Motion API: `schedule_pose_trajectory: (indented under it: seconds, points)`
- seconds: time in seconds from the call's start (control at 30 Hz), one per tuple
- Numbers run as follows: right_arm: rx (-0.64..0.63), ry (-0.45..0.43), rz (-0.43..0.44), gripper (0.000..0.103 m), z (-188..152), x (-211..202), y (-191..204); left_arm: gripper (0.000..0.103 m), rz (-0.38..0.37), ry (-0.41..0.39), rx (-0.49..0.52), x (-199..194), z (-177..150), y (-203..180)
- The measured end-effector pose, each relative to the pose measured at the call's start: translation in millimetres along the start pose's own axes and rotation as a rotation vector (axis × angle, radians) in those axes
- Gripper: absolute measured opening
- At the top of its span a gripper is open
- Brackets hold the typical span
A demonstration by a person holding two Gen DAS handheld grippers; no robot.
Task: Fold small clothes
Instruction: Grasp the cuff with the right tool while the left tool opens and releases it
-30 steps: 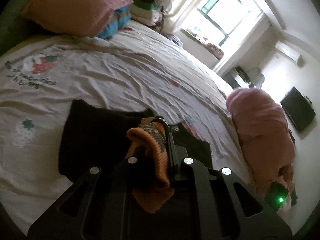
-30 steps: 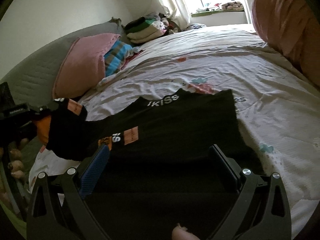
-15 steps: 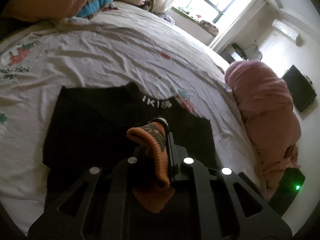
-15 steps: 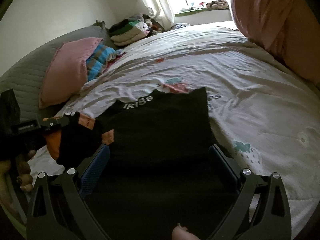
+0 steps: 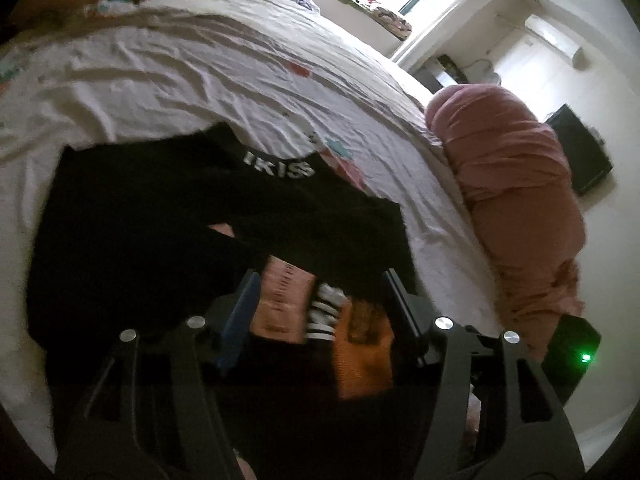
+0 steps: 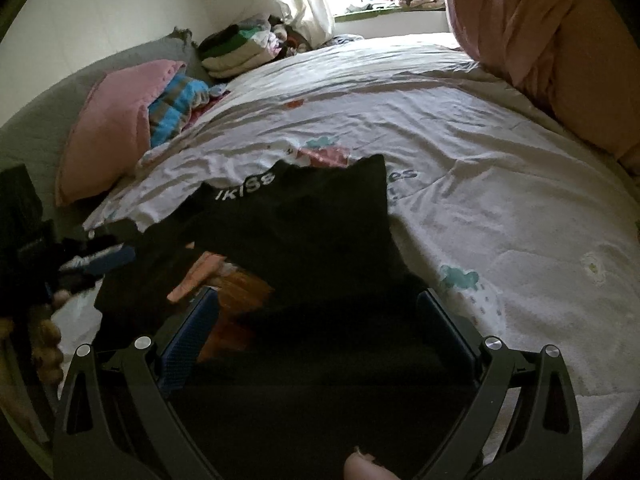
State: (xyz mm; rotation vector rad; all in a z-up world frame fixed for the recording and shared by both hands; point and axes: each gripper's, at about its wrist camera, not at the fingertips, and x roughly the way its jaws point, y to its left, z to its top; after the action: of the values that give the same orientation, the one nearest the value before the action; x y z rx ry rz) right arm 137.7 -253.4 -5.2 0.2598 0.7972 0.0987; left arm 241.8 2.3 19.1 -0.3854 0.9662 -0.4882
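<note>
A small black garment (image 5: 160,216) with white "IKISS" lettering at the neck lies on the bed. It also shows in the right wrist view (image 6: 312,232). Its orange and pink striped cuff (image 5: 320,312) lies between the fingers of my left gripper (image 5: 320,280), which is open just above it. My right gripper (image 6: 316,300) is open and empty, low over the near part of the garment. The cuff (image 6: 224,284) shows by its left finger. The left gripper (image 6: 96,256) is visible at the far left.
The white printed bedsheet (image 6: 480,168) surrounds the garment. A pink rolled duvet (image 5: 520,184) lies to the right. A pink pillow (image 6: 108,128), a striped cloth and a stack of folded clothes (image 6: 236,48) sit at the head of the bed.
My left gripper was shut on the orange cuff; it has carried the sleeve over onto the garment's body and opened, and the cuff now lies on the black fabric. The right gripper stayed open.
</note>
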Motion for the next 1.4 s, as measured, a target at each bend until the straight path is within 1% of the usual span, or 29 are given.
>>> schedule_pose_trajectory:
  seconds: [0.03, 0.1, 0.2, 0.23, 0.27, 0.3, 0.33, 0.37, 0.4, 0.47, 0.53, 0.57, 0.6, 0.63, 0.67, 0.7, 0.73, 0.77, 0.9, 1.0, 1.1, 1.27, 1.4]
  points:
    - [-0.005, 0.007, 0.003, 0.098, -0.9, 2.0, 2.3, 0.057, 0.012, -0.002, 0.004, -0.3, 1.1, 1.7]
    - [-0.016, 0.026, 0.022, 0.098, -2.8, 7.5, 10.2, 0.066, 0.042, -0.012, 0.007, -2.4, 2.6, 8.4]
    - [-0.045, 0.07, 0.056, 0.098, -6.7, 19.6, 27.8, 0.072, 0.105, -0.041, 0.002, -7.3, 3.8, 23.9]
    - [-0.051, 0.089, 0.059, 0.098, -8.3, 24.8, 33.5, 0.075, 0.124, -0.048, 0.001, -8.8, 4.3, 28.2]
    - [-0.054, 0.11, 0.056, 0.098, -10.5, 31.4, 39.3, 0.08, 0.144, -0.054, 0.0, -10.3, 5.1, 32.7]
    - [-0.057, 0.12, 0.055, 0.098, -12.0, 36.1, 43.5, 0.084, 0.166, -0.061, -0.001, -12.2, 5.5, 37.2]
    - [-0.061, 0.125, 0.054, 0.096, -13.0, 39.8, 46.8, 0.085, 0.194, -0.073, -0.001, -15.5, 6.0, 42.8]
    - [-0.065, 0.129, 0.045, 0.085, -13.6, 44.9, 51.6, 0.087, 0.208, -0.08, -0.004, -17.3, 7.0, 46.7]
    - [-0.063, 0.134, 0.043, 0.081, -13.8, 47.6, 53.1, 0.09, 0.23, -0.092, -0.013, -21.4, 8.3, 52.9]
    - [-0.044, 0.148, 0.049, 0.08, -13.7, 55.1, 54.8, 0.091, 0.243, -0.11, -0.038, -28.7, 11.0, 62.2]
    - [-0.023, 0.162, 0.044, 0.071, -14.0, 61.7, 53.7, 0.091, 0.247, -0.132, -0.067, -37.0, 13.7, 71.7]
    - [-0.016, 0.17, 0.043, 0.062, -14.4, 66.2, 53.5, 0.092, 0.258, -0.144, -0.077, -40.8, 14.8, 75.6]
    - [-0.013, 0.178, 0.037, 0.049, -15.0, 69.2, 53.5, 0.093, 0.27, -0.153, -0.085, -44.1, 15.8, 79.1]
    - [-0.016, 0.186, 0.037, 0.044, -16.4, 71.8, 54.6, 0.093, 0.282, -0.163, -0.095, -47.8, 16.4, 83.4]
    - [-0.028, 0.183, 0.034, 0.033, -16.7, 71.9, 55.7, 0.093, 0.286, -0.17, -0.108, -51.2, 17.0, 87.5]
    - [-0.041, 0.18, 0.029, 0.028, -17.2, 71.9, 57.2, 0.093, 0.282, -0.175, -0.117, -52.6, 17.6, 89.5]
    - [-0.053, 0.173, 0.036, 0.017, -16.7, 70.0, 58.9, 0.093, 0.274, -0.181, -0.134, -55.5, 18.2, 94.0]
    - [-0.06, 0.167, 0.052, 0.009, -15.8, 68.0, 60.2, 0.093, 0.273, -0.186, -0.146, -57.3, 18.5, 97.4]
    - [-0.142, 0.103, 0.078, 0.008, -4.5, 49.5, 75.4, 0.093, 0.306, -0.194, -0.146, -61.6, 18.2, 100.8]
    - [-0.199, 0.055, 0.105, 0.008, 11.3, 38.0, 86.7, 0.093, 0.308, -0.196, -0.147, -62.7, 18.2, 101.6]
    - [-0.289, 0.002, 0.113, 0.008, 29.6, 27.7, 101.4, 0.093, 0.31, -0.194, -0.145, -62.9, 18.7, 101.6]
    - [-0.427, -0.089, 0.092, 0.008, 57.8, 16.1, 115.5, 0.093, 0.308, -0.203, -0.151, -65.6, 18.8, 103.1]
    - [-0.45, -0.11, 0.052, 0.008, 71.2, 19.4, 108.3, 0.093, 0.315, -0.217, -0.164, -72.5, 19.5, 109.8]
